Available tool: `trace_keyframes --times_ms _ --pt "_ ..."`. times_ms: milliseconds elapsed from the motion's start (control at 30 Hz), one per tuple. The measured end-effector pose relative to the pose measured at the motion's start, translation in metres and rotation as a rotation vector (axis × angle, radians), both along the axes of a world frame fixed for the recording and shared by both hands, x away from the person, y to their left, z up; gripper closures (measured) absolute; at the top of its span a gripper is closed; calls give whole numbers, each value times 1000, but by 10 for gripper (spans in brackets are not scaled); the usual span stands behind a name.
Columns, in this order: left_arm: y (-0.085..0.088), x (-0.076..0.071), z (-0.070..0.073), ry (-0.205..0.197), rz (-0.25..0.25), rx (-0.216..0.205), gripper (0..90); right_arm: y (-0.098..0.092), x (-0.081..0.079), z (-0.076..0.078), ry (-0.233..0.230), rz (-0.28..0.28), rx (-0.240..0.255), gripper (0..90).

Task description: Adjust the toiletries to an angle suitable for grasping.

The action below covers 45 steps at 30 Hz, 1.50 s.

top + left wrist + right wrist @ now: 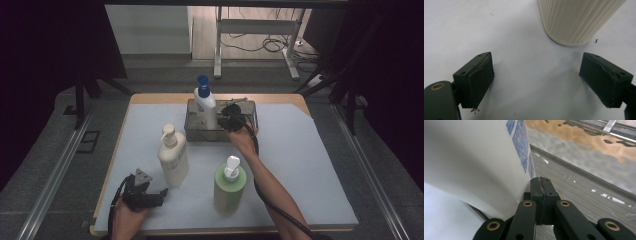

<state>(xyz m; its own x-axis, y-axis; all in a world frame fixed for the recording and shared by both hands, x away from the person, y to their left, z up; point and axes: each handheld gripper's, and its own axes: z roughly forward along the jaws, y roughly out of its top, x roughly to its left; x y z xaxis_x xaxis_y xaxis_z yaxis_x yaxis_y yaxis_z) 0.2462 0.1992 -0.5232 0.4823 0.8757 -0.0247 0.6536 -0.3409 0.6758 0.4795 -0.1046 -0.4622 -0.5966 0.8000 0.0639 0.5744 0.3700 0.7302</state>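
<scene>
A white bottle with a blue cap (pixel 206 105) stands in a metal basket (pixel 195 132) at the back of the table. My right gripper (pixel 225 116) reaches into the basket just right of that bottle. In the right gripper view its jaws (pixel 541 180) are shut pad to pad with nothing between them, and the white bottle (pixel 474 157) with blue print rises close on their left. My left gripper (pixel 159 192) rests near the front left corner, open. The ribbed base of a cream pump bottle (pixel 576 20) stands just beyond its open jaws (pixel 536 72).
The cream pump bottle (pixel 173 157) stands left of centre and a green bottle with a white cap (pixel 229 186) front centre, both on the pale mat (pixel 300 165). The basket's shiny wall (pixel 586 157) runs close on the right gripper's right. Beyond the table stands a metal frame (pixel 255 27).
</scene>
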Motion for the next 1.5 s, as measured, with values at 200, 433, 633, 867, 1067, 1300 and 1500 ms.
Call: trace_keyframes --times_ms 200,433,633,867,1067,1300,1500 --pt "0 0 0 0 0 0 121 3 1 -1 8 3 -9 894" --pt "0 0 0 0 0 0 122 4 1 -2 10 7 -18 894" --pt "0 0 0 0 0 0 121 8 0 -2 11 16 -18 893" --pt "0 0 0 0 0 0 121 12 1 -2 19 30 -10 892" --pt "0 0 0 0 0 0 121 18 1 -2 18 36 -6 891" --pt "0 0 0 0 0 0 122 22 1 -3 20 42 -7 892" --pt "0 0 0 1 0 0 121 26 0 -2 18 48 -6 893"
